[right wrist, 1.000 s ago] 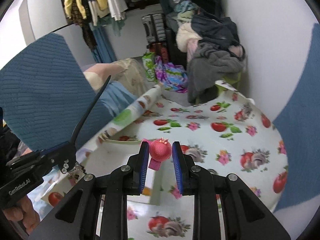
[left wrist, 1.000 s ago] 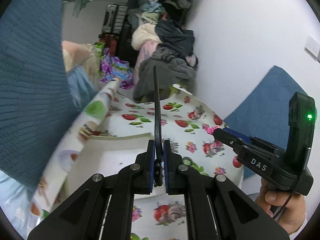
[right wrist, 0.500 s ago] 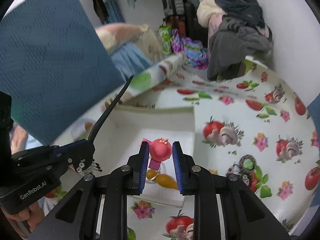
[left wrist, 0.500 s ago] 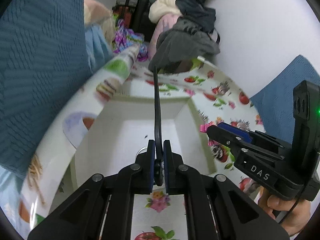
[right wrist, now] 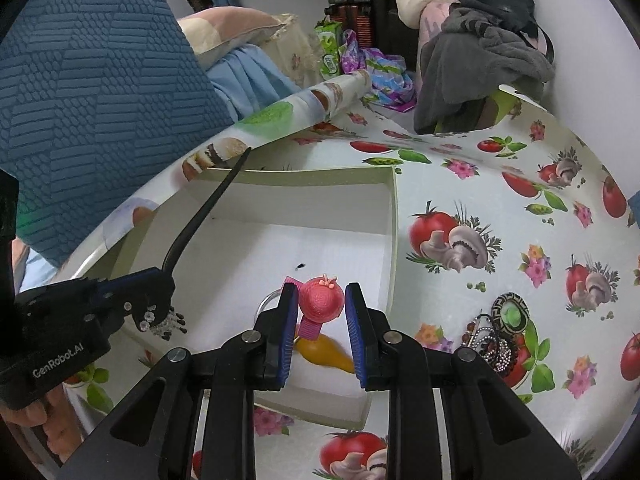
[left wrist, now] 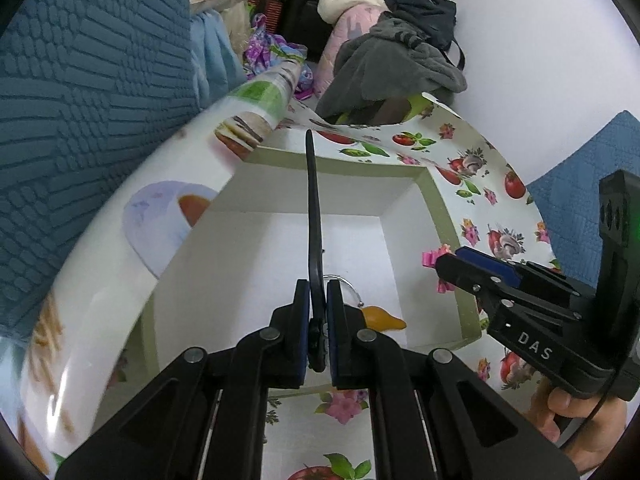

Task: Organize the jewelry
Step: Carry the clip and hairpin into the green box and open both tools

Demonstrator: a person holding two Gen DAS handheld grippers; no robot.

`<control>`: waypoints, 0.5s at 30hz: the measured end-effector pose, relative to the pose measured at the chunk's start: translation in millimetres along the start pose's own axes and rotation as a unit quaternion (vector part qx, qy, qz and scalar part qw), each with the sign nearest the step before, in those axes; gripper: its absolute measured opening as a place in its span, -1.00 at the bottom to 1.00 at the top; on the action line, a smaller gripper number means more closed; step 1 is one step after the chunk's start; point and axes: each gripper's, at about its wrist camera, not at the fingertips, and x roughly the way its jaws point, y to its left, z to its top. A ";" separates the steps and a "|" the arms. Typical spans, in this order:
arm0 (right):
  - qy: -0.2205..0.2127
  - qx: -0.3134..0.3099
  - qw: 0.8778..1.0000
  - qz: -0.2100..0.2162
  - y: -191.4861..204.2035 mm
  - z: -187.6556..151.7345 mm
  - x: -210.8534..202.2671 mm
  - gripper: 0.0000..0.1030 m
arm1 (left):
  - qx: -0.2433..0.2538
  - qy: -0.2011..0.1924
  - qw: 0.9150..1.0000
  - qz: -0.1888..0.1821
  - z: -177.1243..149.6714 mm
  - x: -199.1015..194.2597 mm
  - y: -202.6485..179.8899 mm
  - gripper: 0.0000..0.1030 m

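Two grippers hang over the white box (right wrist: 394, 216) on the vegetable-print tablecloth (right wrist: 520, 216). The left gripper (left wrist: 317, 316) has its jaws pressed onto a black hair clip (left wrist: 314, 216), whose long axis runs away toward the box's far wall. The right gripper (right wrist: 322, 312), jaws partly spread, pinches a pink hat-shaped hair clip (right wrist: 321, 300) above an orange piece (right wrist: 324, 354) on the box floor. Beaded jewelry (right wrist: 494, 346) lies beyond the box's right edge.

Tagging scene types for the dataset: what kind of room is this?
Likely a bedroom or lived-in home room: a pile of clothes against the wall, a pillow beside it, and a table under a fruit-print oilcloth holding a white box.
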 end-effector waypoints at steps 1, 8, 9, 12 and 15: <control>0.000 0.000 1.000 0.001 0.2 0.8 -0.7 -0.40 | -0.005 -0.002 1.000 0.002 0.2 -2.7 1.1 -0.84; -0.033 0.002 0.999 0.012 1.0 8.8 -34.4 -0.28 | -0.016 -0.027 0.999 0.009 5.5 -31.9 -3.4 -0.23; -0.037 0.001 0.999 0.012 1.0 10.3 -39.2 -0.28 | -0.016 -0.031 0.999 0.008 6.7 -38.2 -5.2 -0.21; -0.061 -0.002 0.998 0.011 1.4 15.9 -65.6 -0.28 | -0.007 -0.049 0.999 0.007 10.2 -59.0 -13.8 -0.21; -0.083 -0.005 0.997 0.007 1.3 19.9 -89.9 -0.28 | 0.003 -0.070 0.998 0.005 13.8 -82.8 -25.2 -0.21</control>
